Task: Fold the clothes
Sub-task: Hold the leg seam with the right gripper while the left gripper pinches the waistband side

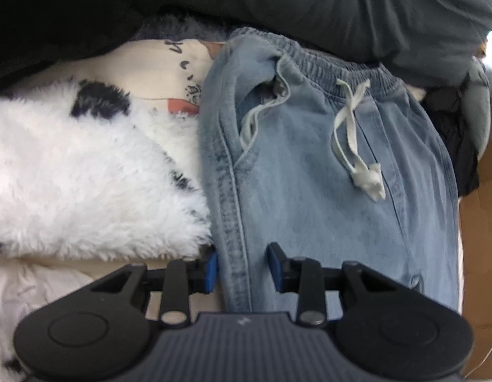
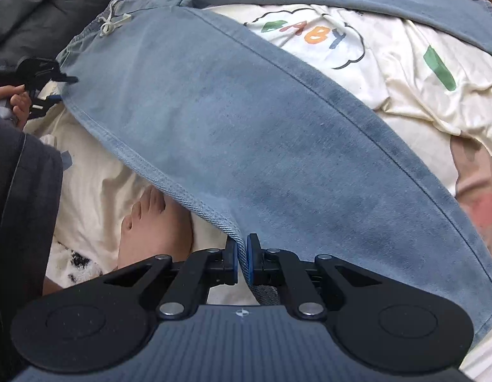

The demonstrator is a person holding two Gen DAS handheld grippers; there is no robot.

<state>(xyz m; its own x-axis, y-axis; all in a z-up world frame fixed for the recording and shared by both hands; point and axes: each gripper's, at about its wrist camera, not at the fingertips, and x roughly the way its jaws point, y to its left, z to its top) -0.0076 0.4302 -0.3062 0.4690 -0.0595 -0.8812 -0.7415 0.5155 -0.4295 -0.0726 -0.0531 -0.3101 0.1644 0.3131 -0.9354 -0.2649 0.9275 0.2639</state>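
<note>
Across the cream printed bedsheet (image 2: 414, 73) we see light-blue denim drawstring pants (image 1: 309, 172), waistband against a dark grey garment (image 1: 341, 9). Our left gripper (image 1: 242, 269) sits spread around the side seam; right gripper (image 2: 242, 262) pinches the hem edge. Fluffy white blanket (image 1: 86, 172) lies just beside.

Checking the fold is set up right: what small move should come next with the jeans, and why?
Probably shut the left gripper on the jeans. Its blue pads straddle the side seam with a gap each side, while the right gripper is already clamped on the hem. With both ends held, the leg could be lifted and folded.
</note>
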